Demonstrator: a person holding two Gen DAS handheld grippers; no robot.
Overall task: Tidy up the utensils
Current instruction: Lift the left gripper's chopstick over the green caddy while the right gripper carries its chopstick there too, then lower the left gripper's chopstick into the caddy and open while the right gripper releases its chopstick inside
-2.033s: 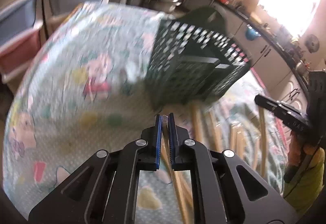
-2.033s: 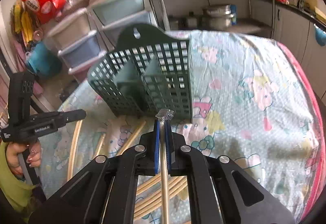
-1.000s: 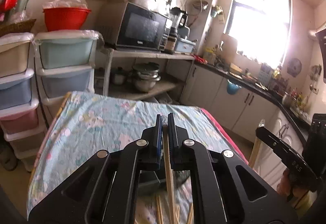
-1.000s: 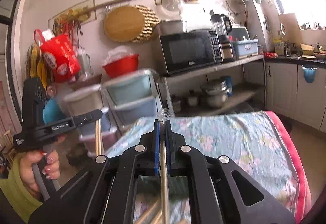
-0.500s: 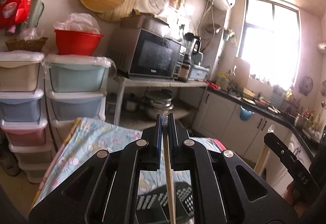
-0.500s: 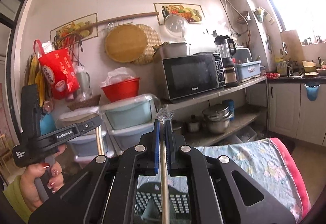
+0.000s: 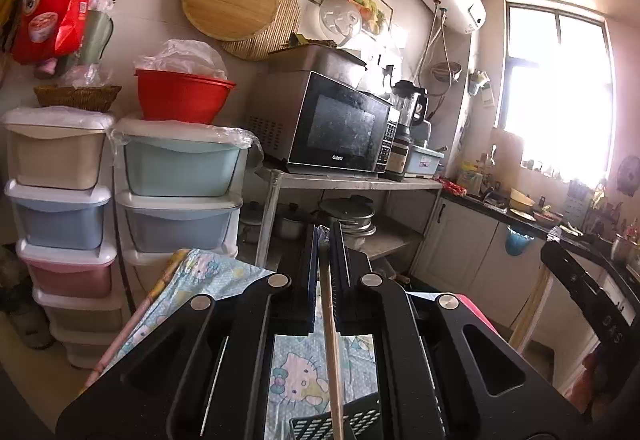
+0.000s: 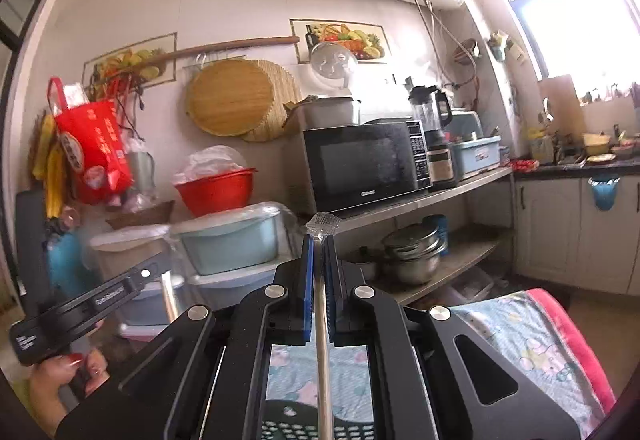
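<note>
Microwave [image 7: 340, 128] beside red bowl [image 7: 182, 96] atop drawers [image 7: 180, 176].

Home kitchen: microwave [image 8: 366, 164], stacked pots [image 8: 412, 250].

Right gripper [image 8: 319, 240] clamps a metal utensil handle [image 8: 323, 360] — probably a spoon — above the green basket [image 8: 352, 430]

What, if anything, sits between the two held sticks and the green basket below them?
Nothing visible does. The left gripper is shut on a wooden chopstick, the right gripper on a metal stick. Each hangs down towards the basket at the bottom edge, open air between. The basket's inside is mostly out of frame.
</note>
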